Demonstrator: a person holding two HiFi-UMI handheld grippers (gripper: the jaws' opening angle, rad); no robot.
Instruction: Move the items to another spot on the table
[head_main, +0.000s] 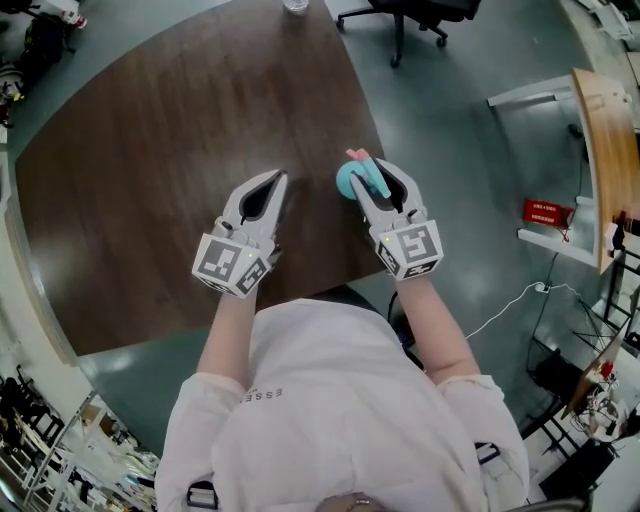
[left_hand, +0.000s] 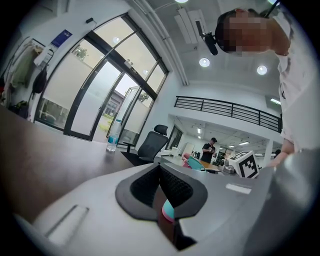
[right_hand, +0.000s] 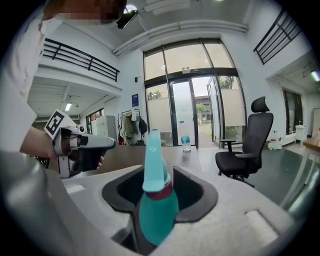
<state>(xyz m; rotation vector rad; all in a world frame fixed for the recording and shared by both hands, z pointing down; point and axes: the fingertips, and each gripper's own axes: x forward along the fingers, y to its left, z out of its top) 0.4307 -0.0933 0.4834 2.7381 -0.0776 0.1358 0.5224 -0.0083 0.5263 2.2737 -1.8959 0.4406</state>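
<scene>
A teal squeeze-bottle-like item with a red band and a flat teal top stands upright between the jaws of my right gripper, which is shut on it. In the head view the item, teal with a pink part, sits at the right gripper's tips over the right edge of the dark wooden table. My left gripper hovers beside it, fingertips together. In the left gripper view the pads meet; a small teal and pink patch shows low in the gap, and I cannot tell what it is.
A clear water bottle stands at the table's far edge, also in the head view. A black office chair is on the floor beyond the right side. A wooden desk stands at the far right.
</scene>
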